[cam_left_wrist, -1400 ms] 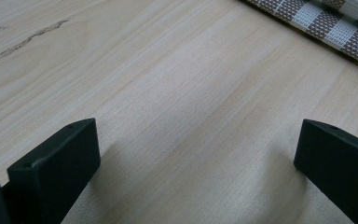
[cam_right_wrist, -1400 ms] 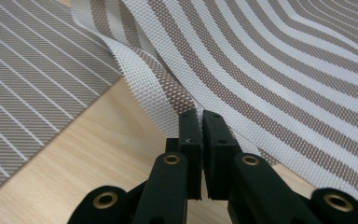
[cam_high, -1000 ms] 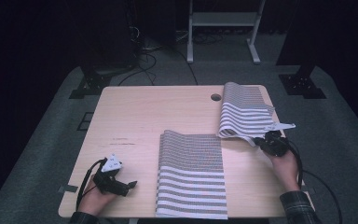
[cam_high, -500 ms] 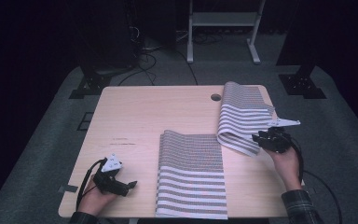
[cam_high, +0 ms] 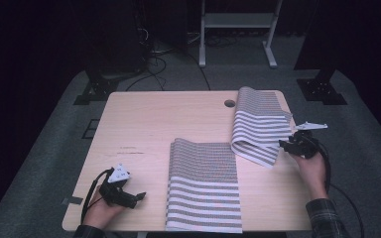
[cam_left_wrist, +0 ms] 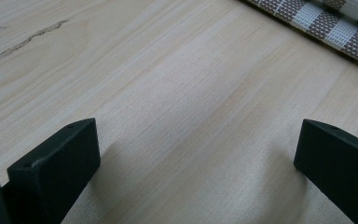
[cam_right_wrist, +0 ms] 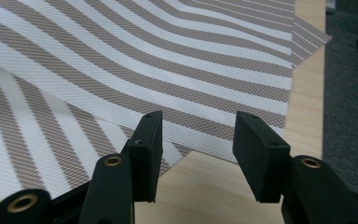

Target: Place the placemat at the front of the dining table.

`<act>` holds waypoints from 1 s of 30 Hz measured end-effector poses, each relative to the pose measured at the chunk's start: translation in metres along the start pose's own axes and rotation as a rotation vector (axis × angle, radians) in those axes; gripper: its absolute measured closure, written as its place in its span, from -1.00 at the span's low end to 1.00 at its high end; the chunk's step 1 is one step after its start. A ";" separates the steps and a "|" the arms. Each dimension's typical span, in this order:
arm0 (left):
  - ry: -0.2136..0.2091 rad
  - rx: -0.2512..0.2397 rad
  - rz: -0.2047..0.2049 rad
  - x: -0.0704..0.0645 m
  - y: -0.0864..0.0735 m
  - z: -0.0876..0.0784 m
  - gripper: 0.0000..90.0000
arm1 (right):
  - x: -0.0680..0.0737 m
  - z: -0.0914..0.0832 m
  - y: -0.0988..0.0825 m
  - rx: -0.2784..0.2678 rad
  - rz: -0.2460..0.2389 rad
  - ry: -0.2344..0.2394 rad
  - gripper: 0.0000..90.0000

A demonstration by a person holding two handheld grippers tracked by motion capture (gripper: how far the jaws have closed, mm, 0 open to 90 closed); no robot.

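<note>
Two brown-and-white striped mats lie on the wooden table [cam_high: 144, 124]. One mat [cam_high: 203, 188] lies flat at the front middle. The other, a folded mat [cam_high: 258, 124] [cam_right_wrist: 168, 70], lies at the back right, doubled over on itself. My right gripper [cam_high: 284, 144] [cam_right_wrist: 198, 140] sits at that mat's near right edge. Its jaws have just been opening and now stand apart, with the mat's edge low between them and no pad pressing on it. My left gripper [cam_high: 139, 197] [cam_left_wrist: 196, 158] rests open on bare wood at the front left, with a corner of the flat mat [cam_left_wrist: 335, 23] beyond it.
A round cable hole [cam_high: 229, 103] is in the table near its back edge. The table's right edge and grey carpet [cam_right_wrist: 349, 116] lie close beside my right gripper. Dark stands and cables sit on the floor behind the table.
My right gripper's jaws have opened off the folded mat's edge, and that hand has drawn slightly to the right. The left hand has kept still.
</note>
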State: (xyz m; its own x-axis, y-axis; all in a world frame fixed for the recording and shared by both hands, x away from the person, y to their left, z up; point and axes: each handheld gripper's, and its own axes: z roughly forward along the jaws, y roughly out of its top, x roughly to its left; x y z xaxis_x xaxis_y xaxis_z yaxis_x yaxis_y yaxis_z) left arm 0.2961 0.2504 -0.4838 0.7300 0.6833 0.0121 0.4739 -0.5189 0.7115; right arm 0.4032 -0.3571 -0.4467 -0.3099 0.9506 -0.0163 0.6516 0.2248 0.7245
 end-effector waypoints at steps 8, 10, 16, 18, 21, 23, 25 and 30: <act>0.000 0.000 0.001 0.000 0.000 0.000 -1.00 | -0.017 0.008 -0.007 0.018 0.043 -0.042 0.10; 0.000 0.000 0.001 0.000 0.000 0.000 -1.00 | -0.020 0.010 -0.008 0.024 0.051 -0.049 0.10; 0.000 0.000 0.001 0.000 0.000 0.000 -1.00 | -0.026 0.016 -0.010 0.025 0.068 -0.068 0.10; 0.000 0.000 0.001 0.000 0.000 0.000 -1.00 | -0.030 0.019 -0.011 0.030 0.080 -0.077 0.10; 0.001 0.000 0.000 0.000 0.000 0.000 -1.00 | -0.034 0.023 -0.013 0.029 0.100 -0.065 0.11; 0.001 0.000 -0.001 0.000 0.000 0.000 -1.00 | -0.034 0.026 -0.013 0.035 0.099 -0.061 0.11; 0.001 0.000 0.000 0.000 0.000 0.000 -1.00 | -0.034 0.027 -0.013 0.040 0.093 -0.061 0.11; 0.001 0.000 0.000 0.000 0.000 0.000 -1.00 | -0.034 0.028 -0.015 0.022 0.098 -0.032 0.38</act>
State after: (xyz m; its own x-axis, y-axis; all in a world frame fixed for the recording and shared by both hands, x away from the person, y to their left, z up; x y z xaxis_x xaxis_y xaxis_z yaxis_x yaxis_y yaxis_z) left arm 0.2963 0.2503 -0.4838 0.7292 0.6841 0.0128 0.4742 -0.5188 0.7113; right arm 0.4236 -0.3870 -0.4762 -0.2220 0.9745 0.0316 0.6926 0.1348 0.7086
